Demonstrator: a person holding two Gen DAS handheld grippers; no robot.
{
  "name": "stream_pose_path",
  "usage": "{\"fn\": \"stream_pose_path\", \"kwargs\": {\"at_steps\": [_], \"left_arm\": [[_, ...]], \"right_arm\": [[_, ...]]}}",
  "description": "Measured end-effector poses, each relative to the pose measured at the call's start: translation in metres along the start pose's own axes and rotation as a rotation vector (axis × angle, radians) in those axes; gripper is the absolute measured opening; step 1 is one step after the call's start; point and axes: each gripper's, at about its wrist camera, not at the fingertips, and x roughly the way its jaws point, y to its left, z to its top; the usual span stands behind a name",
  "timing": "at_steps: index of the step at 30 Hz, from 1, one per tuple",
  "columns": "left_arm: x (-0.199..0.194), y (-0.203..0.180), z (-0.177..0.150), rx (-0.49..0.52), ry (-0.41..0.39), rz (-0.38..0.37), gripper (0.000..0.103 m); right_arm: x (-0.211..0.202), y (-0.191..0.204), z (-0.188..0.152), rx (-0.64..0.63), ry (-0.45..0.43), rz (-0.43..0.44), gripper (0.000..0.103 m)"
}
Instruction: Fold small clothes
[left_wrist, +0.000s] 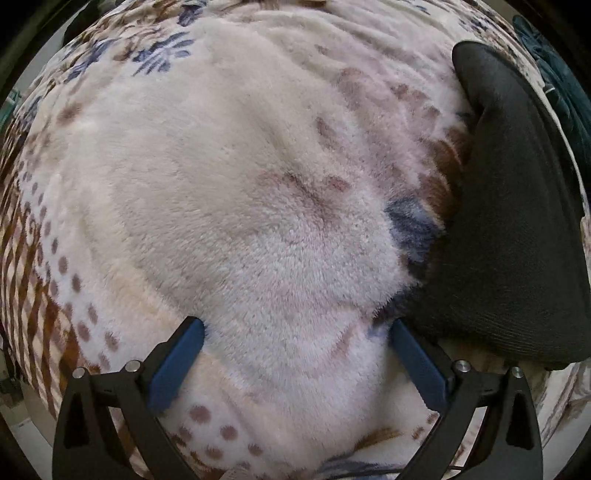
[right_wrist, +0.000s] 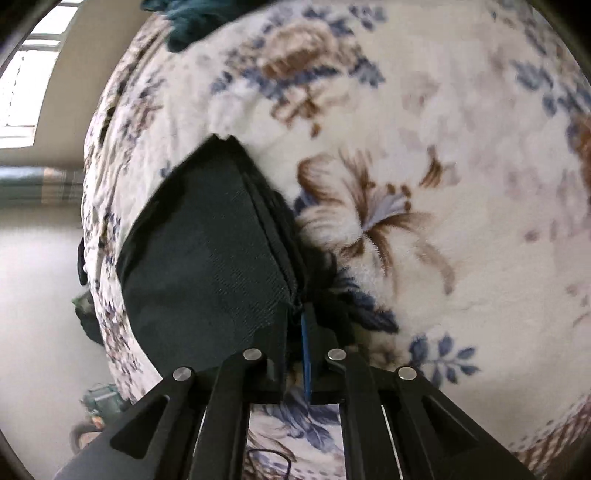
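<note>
We see our left tongs (left_wrist: 295, 332) spread as wide as they go, pointing straight down over a plush floral blanket (left_wrist: 229, 177), with nothing between the two blue pads (left_wrist: 177, 365) but the cream pile of the fleece. The pad tips look to be touching or pressing into the nap, though we cannot tell how firmly. To the right of these tongs lies the small dark garment (left_wrist: 517, 229), a black ribbed piece resting flat on the blanket, its lower edge just beside the right-hand pad without being gripped by it. A teal cloth (left_wrist: 557, 85) shows at the upper right rim of the left wrist view, well apart from the tongs.

In the right wrist view our right tongs (right_wrist: 301, 314) are closed tight on a corner of the same dark garment (right_wrist: 207, 258); the fabric is pinched at its seamed edge between the fingers, and a sliver of blue pad (right_wrist: 306, 354) shows behind the cloth. The garment spreads away from the grip up and to the left, over the blanket (right_wrist: 443, 184), its far corner near the blanket's left edge. A teal cloth (right_wrist: 184, 22) sits at the top of that view, and a window (right_wrist: 29, 74) shows at far left beyond the blanket
</note>
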Motion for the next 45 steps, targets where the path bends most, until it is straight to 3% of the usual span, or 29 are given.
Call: {"fn": "stream_pose_path", "kwargs": {"at_steps": [5,8,10,12,15,19,24,25,27,33,38,40,45], "left_arm": [[-0.016,0.002,-0.001,-0.055,0.005,-0.02,0.103],[-0.03,0.01,0.005,-0.117,-0.023,-0.059,0.103],[-0.04,0.01,0.013,-0.14,-0.044,-0.074,0.103],[-0.054,0.003,0.028,-0.134,-0.089,-0.097,0.103],[-0.063,-0.029,0.07,-0.045,-0.156,-0.115,0.103],[-0.048,-0.084,0.124,0.083,-0.197,-0.146,0.103],[-0.015,-0.137,0.174,0.224,-0.224,-0.091,0.103],[-0.009,-0.143,0.181,0.239,-0.225,-0.073,0.103],[-0.004,-0.144,0.193,0.231,-0.221,-0.066,0.103],[0.009,-0.141,0.202,0.183,-0.187,-0.096,0.103],[0.011,-0.136,0.203,0.166,-0.173,-0.124,0.103],[0.015,-0.135,0.207,0.153,-0.156,-0.136,0.103],[-0.012,-0.123,0.2,0.118,-0.172,-0.213,0.103]], "right_arm": [[0.0,-0.011,-0.007,-0.03,0.035,-0.081,0.006],[0.037,-0.033,-0.005,0.005,0.169,-0.085,0.006],[0.041,-0.041,0.005,0.048,0.196,-0.071,0.007],[0.026,-0.038,0.019,0.029,0.135,-0.063,0.026],[0.008,-0.025,0.047,-0.032,0.036,-0.021,0.053],[0.038,0.013,0.095,-0.191,0.035,0.033,0.056],[0.098,0.049,0.144,-0.323,0.06,0.031,0.056],[0.101,0.052,0.148,-0.322,0.054,0.043,0.054],[0.095,0.056,0.15,-0.336,-0.041,0.041,0.006],[0.077,0.06,0.156,-0.29,-0.151,0.063,0.005],[0.075,0.07,0.168,-0.287,-0.205,0.014,0.002],[0.083,0.074,0.175,-0.286,-0.188,0.008,0.002],[0.107,0.074,0.187,-0.251,-0.002,0.017,0.005]]}}
